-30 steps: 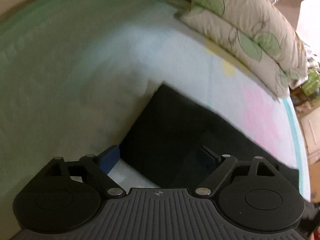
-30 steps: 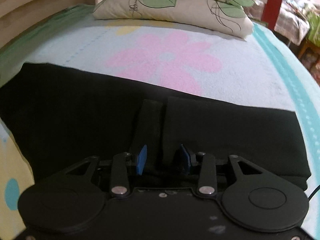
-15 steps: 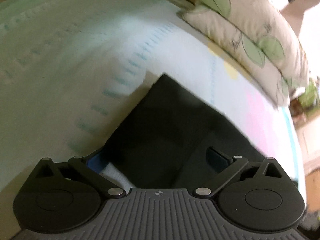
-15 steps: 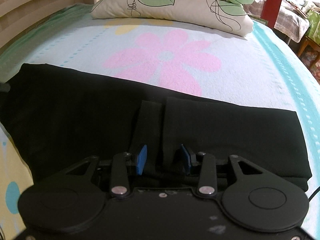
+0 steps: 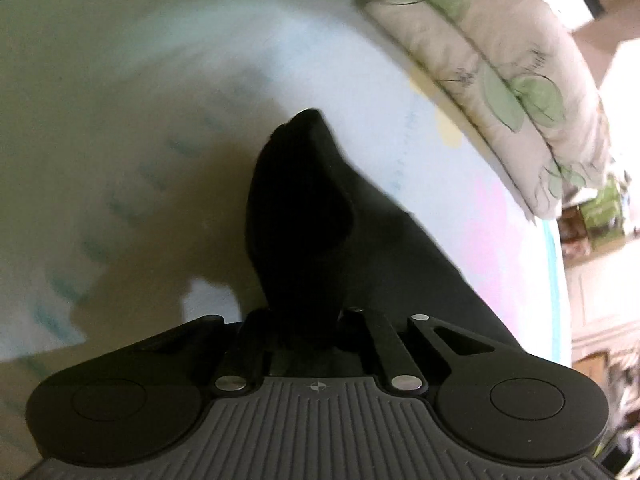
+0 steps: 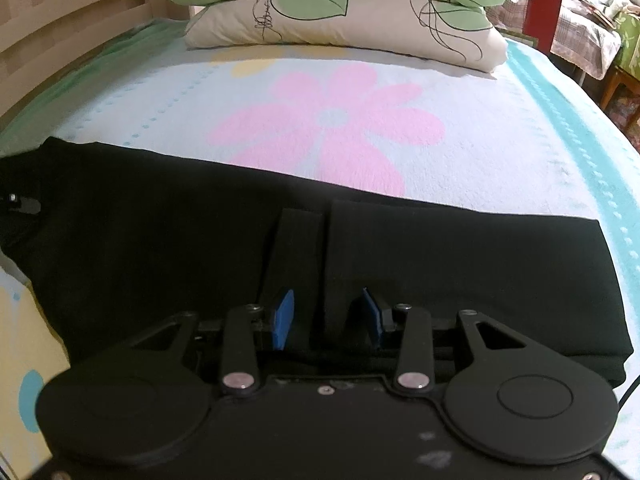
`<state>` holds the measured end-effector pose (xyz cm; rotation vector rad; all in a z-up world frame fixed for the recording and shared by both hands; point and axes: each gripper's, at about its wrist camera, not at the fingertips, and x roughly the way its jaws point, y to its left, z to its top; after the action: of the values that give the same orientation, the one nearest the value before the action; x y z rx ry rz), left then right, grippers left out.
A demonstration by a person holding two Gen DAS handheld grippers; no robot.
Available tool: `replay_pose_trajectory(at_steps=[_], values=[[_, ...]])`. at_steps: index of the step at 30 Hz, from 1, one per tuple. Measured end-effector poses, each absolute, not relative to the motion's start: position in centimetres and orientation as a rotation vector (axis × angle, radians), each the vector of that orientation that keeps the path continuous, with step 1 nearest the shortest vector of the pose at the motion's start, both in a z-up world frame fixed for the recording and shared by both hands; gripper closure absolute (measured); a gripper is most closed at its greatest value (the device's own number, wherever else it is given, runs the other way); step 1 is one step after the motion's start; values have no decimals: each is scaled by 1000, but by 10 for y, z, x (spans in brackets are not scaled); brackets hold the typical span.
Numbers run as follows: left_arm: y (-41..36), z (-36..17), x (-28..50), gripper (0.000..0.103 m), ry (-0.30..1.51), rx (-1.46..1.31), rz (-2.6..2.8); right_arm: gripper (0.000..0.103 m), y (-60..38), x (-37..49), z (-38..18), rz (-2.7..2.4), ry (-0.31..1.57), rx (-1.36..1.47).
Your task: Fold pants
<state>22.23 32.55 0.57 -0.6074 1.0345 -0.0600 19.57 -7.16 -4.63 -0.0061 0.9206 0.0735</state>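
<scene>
Hidden and blurred parts

Left gripper (image 5: 306,320) fingertips buried in bunched pants (image 5: 304,208); blanket (image 5: 120,128) motion-blurred; pants' left end (image 6: 12,200) cut by frame edge.

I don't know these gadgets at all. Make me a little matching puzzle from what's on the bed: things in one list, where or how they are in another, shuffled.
Things:
1. left gripper
2. right gripper
3. pillows
4. pink flower

States:
A. stacked at the head of the bed
B. printed on the sheet beyond the pants
C. shut on a lifted bunch of black cloth
D. open, blue pads apart over the flat pants

Pairs: 1-C, 2-D, 3-A, 4-B
</scene>
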Motion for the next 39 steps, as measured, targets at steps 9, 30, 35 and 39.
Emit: replay_pose_trajectory(at_steps=[9, 30, 35, 39], values=[[269, 95, 228, 97, 942, -404, -171, 73, -73, 178, -43, 108, 847, 30], [-79, 103, 215, 97, 868, -154, -502, 76, -230, 126, -24, -41, 797, 274], [-147, 47, 214, 97, 916, -136, -501, 75, -276, 117, -25, -115, 794, 414], [-172, 3, 210, 92, 1015, -83, -493, 76, -295, 115, -32, -166, 801, 457]])
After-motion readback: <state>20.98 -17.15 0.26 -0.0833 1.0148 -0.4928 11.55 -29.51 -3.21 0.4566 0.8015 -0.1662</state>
